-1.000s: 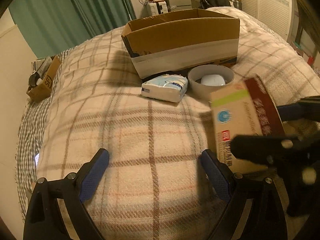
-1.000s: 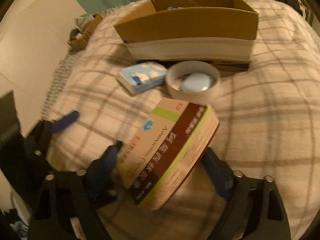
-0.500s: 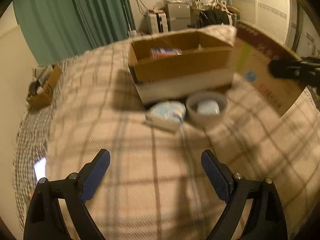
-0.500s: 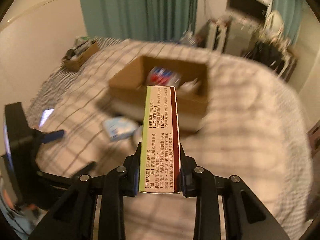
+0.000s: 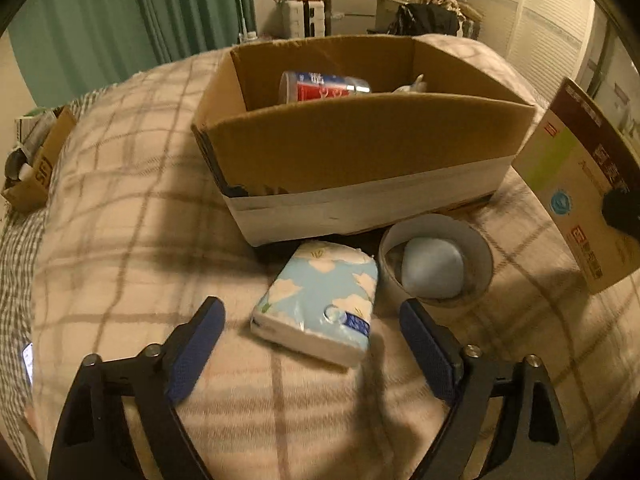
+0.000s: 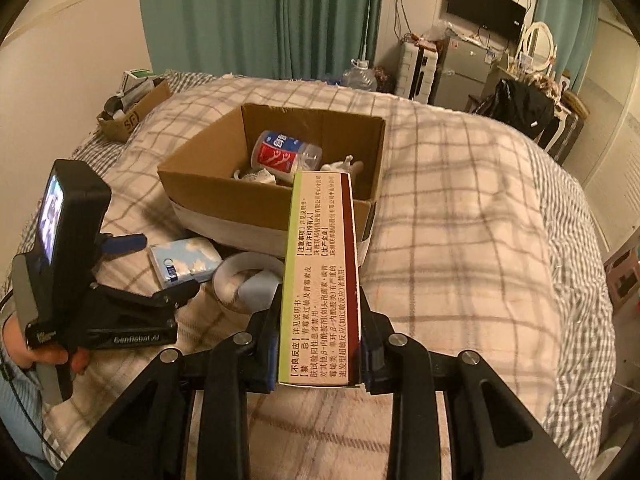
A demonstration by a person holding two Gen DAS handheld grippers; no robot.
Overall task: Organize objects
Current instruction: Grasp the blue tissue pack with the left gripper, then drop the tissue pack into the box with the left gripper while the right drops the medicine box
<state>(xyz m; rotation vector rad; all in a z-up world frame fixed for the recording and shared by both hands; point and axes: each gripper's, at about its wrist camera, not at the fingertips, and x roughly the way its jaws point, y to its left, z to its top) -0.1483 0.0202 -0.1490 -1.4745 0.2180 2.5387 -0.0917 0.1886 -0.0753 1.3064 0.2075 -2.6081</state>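
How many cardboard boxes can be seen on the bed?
2. The large open cardboard box sits in the middle of the blanket. The small carton stands at the far left edge, near the wall. Others may be out of view.

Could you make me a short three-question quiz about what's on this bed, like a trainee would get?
1. True or false: the right tongs are shut on the medicine box.
2. What lies between the open left tongs? A) tissue pack B) tape roll C) nothing
3. Fill in: the red and blue bottle lies inside the ____.

Key: 1 true; 2 A; 3 cardboard box.
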